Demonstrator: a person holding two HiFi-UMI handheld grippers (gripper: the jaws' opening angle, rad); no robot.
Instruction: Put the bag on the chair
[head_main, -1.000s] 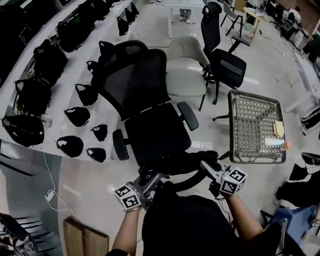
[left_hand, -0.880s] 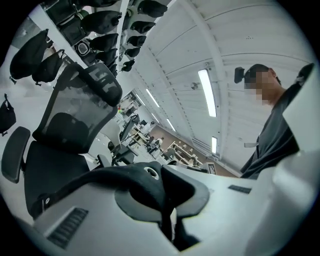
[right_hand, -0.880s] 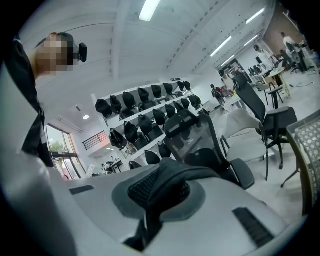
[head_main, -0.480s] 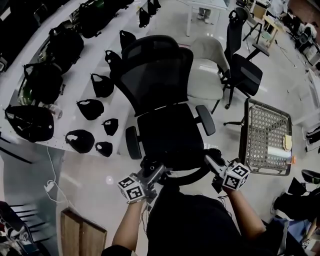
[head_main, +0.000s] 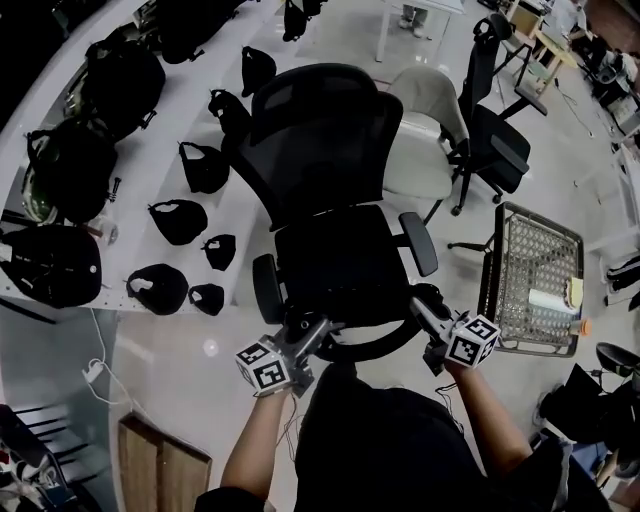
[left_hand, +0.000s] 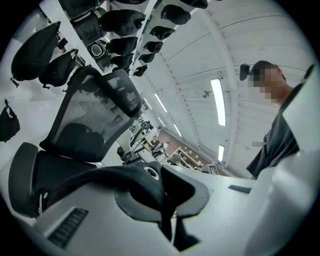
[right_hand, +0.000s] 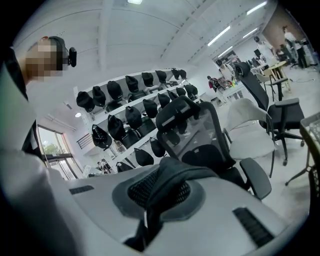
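A large black bag (head_main: 385, 440) hangs low in front of me in the head view, its strap (head_main: 365, 347) arcing between both grippers. My left gripper (head_main: 308, 333) is shut on the strap's left end, which shows a metal eyelet (left_hand: 151, 172) in the left gripper view. At the other end my right gripper (head_main: 424, 314) is shut on a padded black mesh part of the strap (right_hand: 167, 187). The black mesh office chair (head_main: 340, 260) stands just beyond the grippers, seat facing me, backrest (head_main: 320, 130) behind it. The strap reaches over the seat's front edge.
A white table (head_main: 200, 250) at the left carries several black bags and pouches. A white chair (head_main: 425, 140) and another black chair (head_main: 500, 140) stand behind the target chair. A wire basket cart (head_main: 535, 270) is at the right, a wooden board (head_main: 165, 465) at lower left.
Both grippers and the bag have moved forward toward the chair, and the strap now overlaps the seat's front edge. Both grips are unchanged.
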